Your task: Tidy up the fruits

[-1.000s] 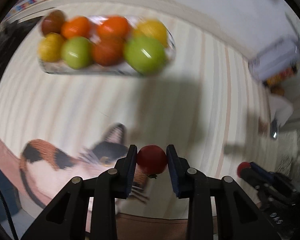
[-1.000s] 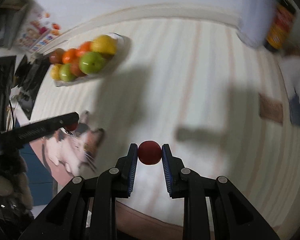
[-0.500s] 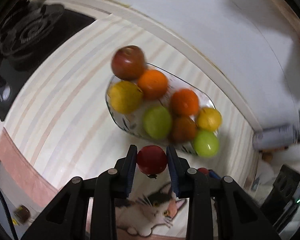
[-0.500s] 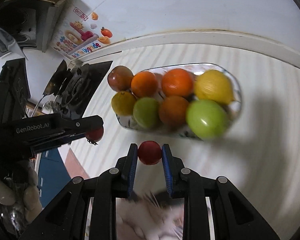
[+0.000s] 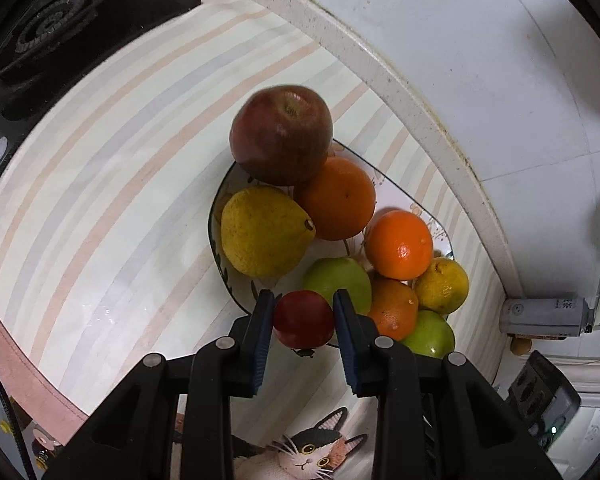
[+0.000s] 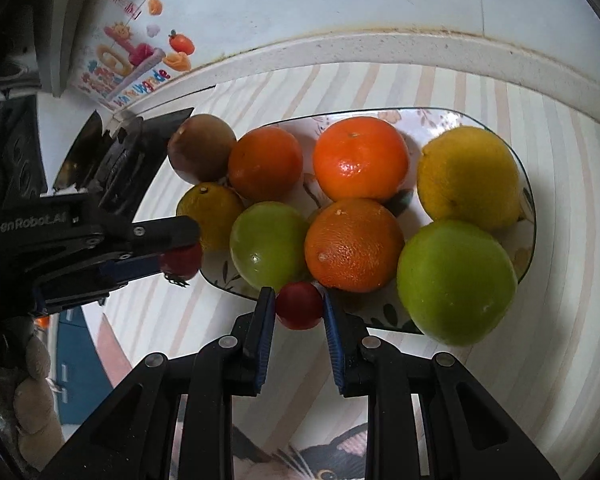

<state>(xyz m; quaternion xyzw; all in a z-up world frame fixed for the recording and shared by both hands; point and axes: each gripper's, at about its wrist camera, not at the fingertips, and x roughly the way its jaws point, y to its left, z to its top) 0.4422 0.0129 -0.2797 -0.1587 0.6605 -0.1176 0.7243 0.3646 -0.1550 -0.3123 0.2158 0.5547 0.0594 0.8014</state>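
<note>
- left gripper [image 6: 178,250], left of right-wrist frame, clamped on a small red fruit [image 6: 180,260]; hovers at left rim of the plate [image 6: 526,200]
- plate mid-frame, already crowded: dark apple [image 6: 202,148], oranges, lemons, green apples; looks mostly sorted
- right gripper [image 6: 299,306], lower centre, clamped on second small red fruit [image 6: 299,306]; at plate's near edge
- left to do, my read: set both red fruits onto plate, then release; free space is scarce, roll-off risk

A: Both views are evenly lit from above; small glare spots are seen on the green apple [image 6: 456,282] and mandarin [image 5: 399,239].

B: Soft shadows are cast under the fruit. Edges are bent and vignetted by the fisheye; little blur is noticed.
</note>
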